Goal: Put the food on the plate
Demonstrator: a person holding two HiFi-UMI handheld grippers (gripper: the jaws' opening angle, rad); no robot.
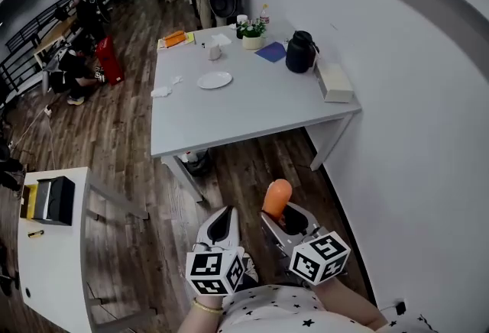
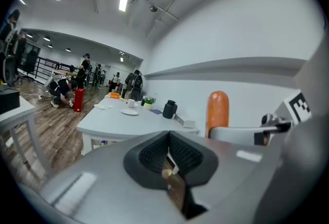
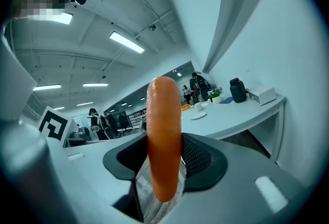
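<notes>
An orange sausage (image 1: 276, 199) (image 3: 164, 138) stands upright between the jaws of my right gripper (image 1: 284, 221), which is shut on it. It also shows at the right of the left gripper view as the sausage (image 2: 217, 109). My left gripper (image 1: 221, 226) is beside the right one, its jaws together with nothing in them. Both are held low over the wooden floor, in front of the grey table (image 1: 267, 114). A small white plate (image 1: 215, 80) (image 2: 129, 112) lies on that table, far from both grippers.
On the table stand a black kettle (image 1: 301, 52), a white box (image 1: 334, 83), a potted plant (image 1: 251, 33), a cup (image 1: 215, 53), a blue cloth (image 1: 270, 52) and an orange item (image 1: 175, 39). A white side table (image 1: 47, 263) is at left. People stand farther back.
</notes>
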